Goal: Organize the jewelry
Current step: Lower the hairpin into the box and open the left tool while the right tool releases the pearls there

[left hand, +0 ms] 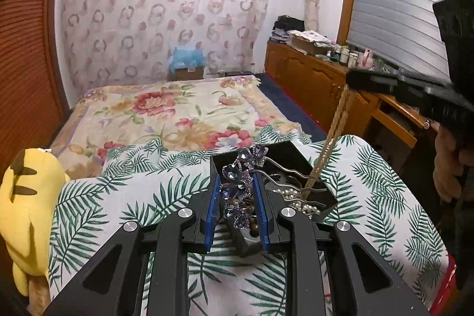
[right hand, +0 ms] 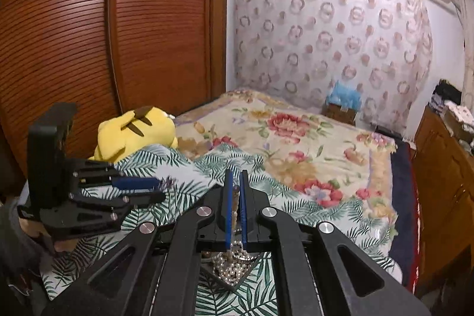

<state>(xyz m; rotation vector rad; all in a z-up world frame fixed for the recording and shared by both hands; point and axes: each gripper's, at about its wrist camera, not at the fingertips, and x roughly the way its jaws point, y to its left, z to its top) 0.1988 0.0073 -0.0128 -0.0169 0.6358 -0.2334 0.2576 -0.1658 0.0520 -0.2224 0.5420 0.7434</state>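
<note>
Jewelry sits mostly in a black box (left hand: 293, 156) on a leaf-print cloth (left hand: 124, 197) w/ a floral bed (left hand: 177, 108) behind. Left wrist view: left gripper (left hand: 238, 197) is narrowed to a small gap, blue pads pinching the blue crystal flower head of a hairpin (left hand: 240, 179); its wavy metal prongs stick out right over the box, so the grip is on the bulky head, prob because the thin prongs would slip. Pearls (left hand: 296, 199) lie heaped in the box beside it. On the right, right gripper (left hand: 352, 79) is up high, a beige bead strand (left hand: 331, 135) hanging taut-ish from its tip down into the box, lifted prob to pull it free of the tangle. A hand (left hand: 450, 165) grips its handle. Yellow plush (left hand: 26, 197) sits at cloth's left edge. Right wrist view: right gripper (right hand: 235, 197) is fully closed, pads squeezing the bead strand (right hand: 235, 206) that runs down to the pearl pile (right hand: 234, 268) in the box below. Left gripper (right hand: 154, 187) shows side-on at left, sparkly hairpin bit at its tips, blurred. Both items held apart, likely to separate them for sorting.
</note>
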